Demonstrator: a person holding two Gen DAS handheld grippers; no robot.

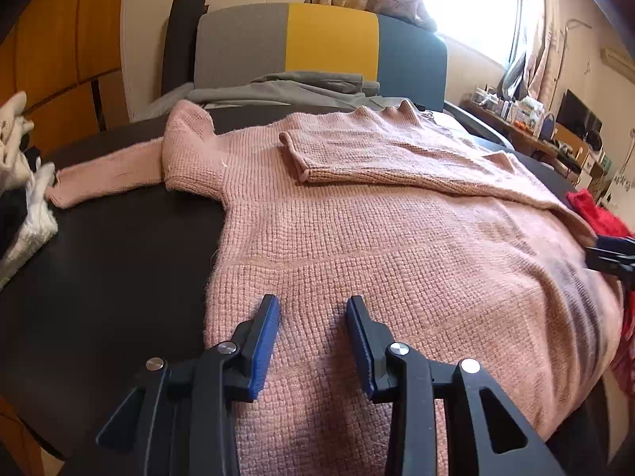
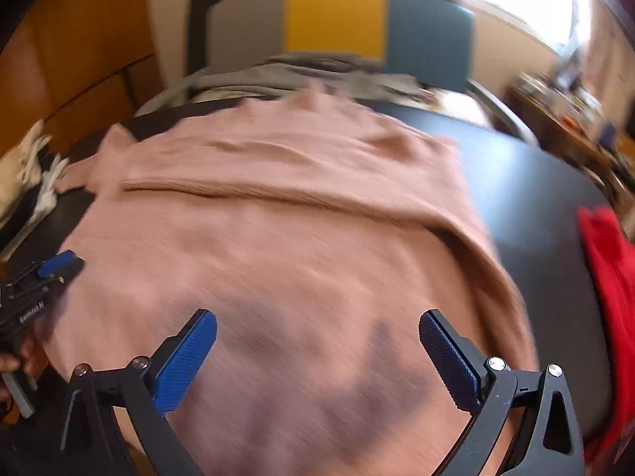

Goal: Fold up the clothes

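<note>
1. Left claw (image 1: 312,303): jaws parted by a narrow gap, nothing between them. Blue pads (image 1: 262,347) sit over the lower hem area of the pink sweater (image 1: 397,246), toward its left edge.
2. Right claw (image 2: 317,327): jaws spread wide, nothing held. It hangs over the lower middle of the same sweater; the right wrist view is motion-blurred, so contact with the knit cannot be judged.
3. In the right wrist view, the left claw shows at the far left edge, at the sweater's left border, with part of a hand (image 2: 10,361) behind it. In the left wrist view, the right claw's black tips show at the far right edge, by the sweater's right side.
4. Pink sweater: lies flat on the dark table (image 1: 119,261), collar away from the claws. 1 sleeve (image 1: 357,158) is folded across the chest; the other sleeve (image 1: 107,176) stretches out to the left on the table.
5. Red garment (image 2: 611,277): on the table just right of the sweater.
6. White and dark clothes (image 1: 24,198): piled at the table's left edge.
7. Behind the table: chair back (image 1: 321,43) in grey, yellow and blue panels, with grey clothing (image 1: 285,89) draped over the seat.
8. Farther right: bright window (image 1: 472,0) with curtain, cluttered desk (image 1: 532,127) below.
</note>
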